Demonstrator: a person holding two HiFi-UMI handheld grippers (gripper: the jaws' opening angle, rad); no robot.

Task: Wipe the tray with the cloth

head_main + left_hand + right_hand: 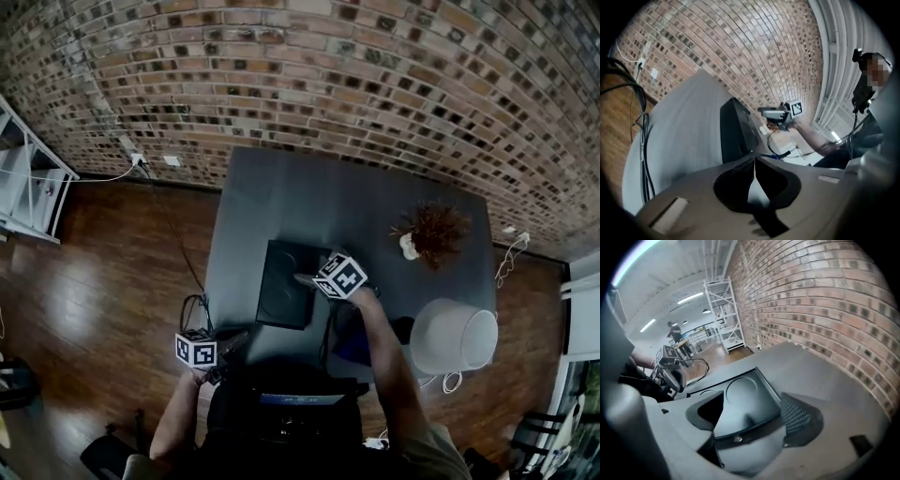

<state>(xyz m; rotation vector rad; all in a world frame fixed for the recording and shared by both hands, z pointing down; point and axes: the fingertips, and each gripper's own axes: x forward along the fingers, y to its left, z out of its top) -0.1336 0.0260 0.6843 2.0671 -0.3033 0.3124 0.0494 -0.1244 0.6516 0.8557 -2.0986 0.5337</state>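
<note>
My left tongs (754, 174) are closed with nothing in them, at the near corner of the tabletop (375, 192). My right tongs (753, 417) stand wide open over the black tray (279, 292), which lies flat on the tabletop, and grip nothing.

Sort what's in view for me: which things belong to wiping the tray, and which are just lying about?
Job: black tray; right claw, open over it; left claw, shut and empty. No cloth clearly in view.
Lying about: dried plant, white lampshade, floor cables, white shelf.
</note>
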